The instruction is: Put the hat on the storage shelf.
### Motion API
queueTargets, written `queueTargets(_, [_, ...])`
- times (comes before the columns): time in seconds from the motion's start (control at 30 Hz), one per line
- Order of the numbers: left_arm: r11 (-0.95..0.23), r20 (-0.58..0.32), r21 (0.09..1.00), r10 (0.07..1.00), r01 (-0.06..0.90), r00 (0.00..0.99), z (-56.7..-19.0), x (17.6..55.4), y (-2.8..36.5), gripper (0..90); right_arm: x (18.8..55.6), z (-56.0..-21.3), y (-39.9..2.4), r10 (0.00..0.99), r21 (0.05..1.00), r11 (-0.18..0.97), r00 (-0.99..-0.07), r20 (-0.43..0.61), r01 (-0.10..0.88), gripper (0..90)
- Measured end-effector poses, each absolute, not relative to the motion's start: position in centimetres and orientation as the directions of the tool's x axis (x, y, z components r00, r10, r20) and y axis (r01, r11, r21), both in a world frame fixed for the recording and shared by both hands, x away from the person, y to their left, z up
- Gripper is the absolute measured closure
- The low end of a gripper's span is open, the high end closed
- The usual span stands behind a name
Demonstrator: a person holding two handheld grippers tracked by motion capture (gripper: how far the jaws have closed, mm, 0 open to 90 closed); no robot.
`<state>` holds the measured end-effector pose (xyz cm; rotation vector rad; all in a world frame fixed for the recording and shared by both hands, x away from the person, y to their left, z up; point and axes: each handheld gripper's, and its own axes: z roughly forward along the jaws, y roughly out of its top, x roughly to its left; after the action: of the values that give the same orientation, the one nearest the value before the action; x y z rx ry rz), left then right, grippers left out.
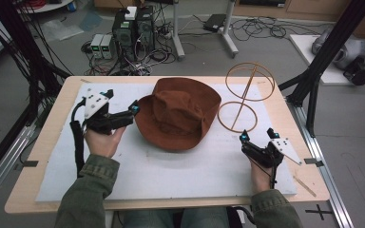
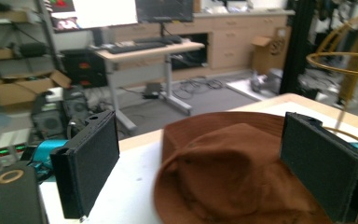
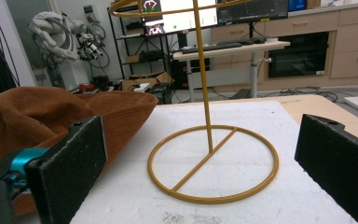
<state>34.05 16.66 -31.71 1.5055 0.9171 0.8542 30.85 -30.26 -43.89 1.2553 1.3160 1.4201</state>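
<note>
Two grippers rest on the white mat [image 1: 171, 171] that covers the table [image 1: 38, 190], one at each side of a brown hat [image 1: 178, 114]. From the high view the whole layout reads at once: the hat lies near the middle of the mat, a gold wire stand [image 1: 243, 95] is upright just to its right with the base ring close to the brim, the left gripper [image 1: 134, 110] sits at the hat's left edge, and the right gripper [image 1: 243, 138] sits near the mat's right edge, below the stand and apart from it.

Only that view shows the hands. The left hand [image 1: 102, 140] comes up from a green sleeve [image 1: 88, 187] and grips its tool from below, aiming it to the right at the brim. The right hand [image 1: 261, 178] holds its tool aimed up and left toward the stand's base.

The left gripper view adds the close detail: its black fingers [image 2: 91, 161] are spread wide with the hat's crown and brim between and just past them, nothing clamped. The stand's upper ring shows at the right edge.

The right gripper view gives the stand's form: a flat base ring [image 3: 213, 163] with one cross bar and a thin post rising from it. Its fingers [image 3: 70, 168] are also spread apart and empty, the ring ahead of them, the hat's brim at the left beside the left finger.
</note>
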Motion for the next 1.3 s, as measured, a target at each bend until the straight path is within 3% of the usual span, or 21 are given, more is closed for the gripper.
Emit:
queueTargets(0.2, [-0.144,0.018,0.967,0.864,0.213,0.503,-31.9,36.5,13.4,12.7,30.7,-43.8,-30.2,0.973,0.989,-0.132,-0.182,0.141,0.064,1.8])
queueTargets(0.37, [-0.207,-0.020,0.915,0.834,0.347,0.551,-34.0,38.8,10.4,12.7,30.9,-43.9,-30.3,0.971,0.988,-0.139,-0.185,0.149,0.065,1.9])
queueTargets(0.5, [-0.261,-0.026,0.878,0.810,0.400,0.586,-35.5,39.6,8.5,14.1,30.9,-43.9,-30.4,0.970,0.987,-0.147,-0.186,0.156,0.064,1.9])
queueTargets(1.0, [-0.272,-0.082,0.752,0.865,0.600,0.495,-39.5,43.1,5.5,17.9,31.1,-44.0,-30.5,0.963,0.982,-0.171,-0.198,0.182,0.076,1.8])
queueTargets(1.07, [-0.296,-0.071,0.731,0.864,0.616,0.499,-40.0,43.2,5.2,28.5,31.1,-44.0,-30.6,0.963,0.983,-0.167,-0.203,0.179,0.074,1.9])
queueTargets(1.17, [-0.336,-0.028,0.726,0.857,0.600,0.514,-40.0,43.0,4.9,62.3,31.2,-44.0,-30.5,0.961,0.982,-0.172,-0.205,0.185,0.078,1.9])
queueTargets(1.27, [-0.349,-0.031,0.715,0.850,0.606,0.526,-40.1,43.1,4.9,82.5,31.3,-44.0,-30.6,0.961,0.982,-0.173,-0.205,0.186,0.079,1.9])
queueTargets(1.3, [-0.351,-0.023,0.720,0.850,0.599,0.526,-40.2,43.0,4.9,85.2,31.3,-44.1,-30.6,0.960,0.981,-0.176,-0.208,0.190,0.082,1.9])
